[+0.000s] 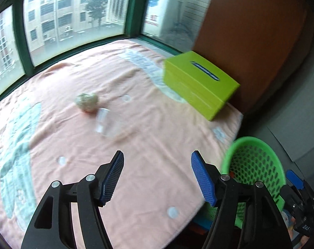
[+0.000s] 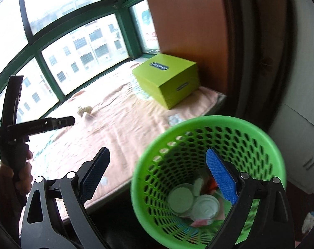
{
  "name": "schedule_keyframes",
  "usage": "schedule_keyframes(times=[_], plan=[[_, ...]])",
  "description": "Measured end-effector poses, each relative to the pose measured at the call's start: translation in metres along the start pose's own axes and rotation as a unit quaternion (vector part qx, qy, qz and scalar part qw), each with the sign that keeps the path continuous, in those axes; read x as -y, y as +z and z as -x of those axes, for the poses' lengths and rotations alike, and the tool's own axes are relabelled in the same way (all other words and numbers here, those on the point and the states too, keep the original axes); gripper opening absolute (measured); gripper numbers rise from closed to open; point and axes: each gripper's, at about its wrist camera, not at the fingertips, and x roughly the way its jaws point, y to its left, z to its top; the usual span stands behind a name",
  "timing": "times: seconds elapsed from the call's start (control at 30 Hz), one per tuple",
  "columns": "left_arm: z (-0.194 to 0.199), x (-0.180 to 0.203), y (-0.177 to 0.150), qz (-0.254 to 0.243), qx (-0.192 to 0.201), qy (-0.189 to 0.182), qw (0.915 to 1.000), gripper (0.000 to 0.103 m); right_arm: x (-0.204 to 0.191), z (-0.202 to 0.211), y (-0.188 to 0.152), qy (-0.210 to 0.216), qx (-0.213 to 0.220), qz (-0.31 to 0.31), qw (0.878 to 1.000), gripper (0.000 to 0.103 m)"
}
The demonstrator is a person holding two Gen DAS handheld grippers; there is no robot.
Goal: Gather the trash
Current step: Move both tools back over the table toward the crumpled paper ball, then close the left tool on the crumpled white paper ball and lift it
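A crumpled paper ball point(image 1: 86, 102) and a clear plastic cup point(image 1: 106, 122) on its side lie close together on the pink blanket point(image 1: 148, 137). My left gripper point(image 1: 157, 176) hovers over the blanket short of them, open, with nothing between its fingers. A green mesh basket point(image 1: 250, 140) stands off the blanket's right edge. In the right wrist view the basket point(image 2: 219, 120) holds white lids point(image 2: 181, 197) and other scraps. My right gripper point(image 2: 158, 176) is open above the basket's near rim, one pad over the opening, the other outside, neither pressing on it.
A lime-green box point(image 1: 198, 83) sits on the blanket at the far right, against a brown wooden panel point(image 1: 250, 31). Green-framed windows point(image 1: 74, 20) close off the far side. A hand point(image 2: 22, 172) holding the left tool shows at the left of the right wrist view.
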Motion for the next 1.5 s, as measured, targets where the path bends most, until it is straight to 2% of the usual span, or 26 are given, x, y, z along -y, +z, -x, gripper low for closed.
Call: schedule_keyframes(times=[0.3, 0.6, 0.7, 1.0, 1.2, 1.27, 1.43, 1.5], plan=[[-0.013, -0.077, 0.038, 0.052, 0.001, 0.049, 0.9974, 0.065, -0.042, -0.037, 0.016, 0.026, -0.018, 0.028, 0.999, 0.093], [-0.065, -0.123, 0.075, 0.088, -0.032, 0.077, 0.9926, 0.065, -0.072, -0.076, 0.032, 0.05, -0.041, 0.037, 0.997, 0.093], [-0.084, -0.135, 0.086, 0.102, -0.042, 0.079, 0.9908, 0.074, -0.08, -0.088, 0.036, 0.055, -0.049, 0.042, 0.996, 0.093], [-0.134, -0.158, 0.102, 0.129, -0.072, 0.077, 0.9861, 0.074, -0.096, -0.126, 0.044, 0.065, -0.074, 0.043, 0.994, 0.093], [-0.153, -0.168, 0.104, 0.146, -0.08, 0.069, 0.9837, 0.074, -0.105, -0.142, 0.045, 0.07, -0.085, 0.043, 0.993, 0.093], [-0.155, -0.17, 0.103, 0.147, -0.078, 0.066, 0.9839, 0.072, -0.108, -0.147, 0.046, 0.071, -0.087, 0.043, 0.993, 0.093], [-0.157, -0.173, 0.101, 0.145, -0.08, 0.044, 0.9852, 0.046, -0.119, -0.162, 0.05, 0.087, -0.1, 0.039, 0.99, 0.093], [-0.154, -0.174, 0.1, 0.145, -0.075, 0.04, 0.9858, 0.043, -0.124, -0.168, 0.052, 0.095, -0.107, 0.037, 0.989, 0.093]])
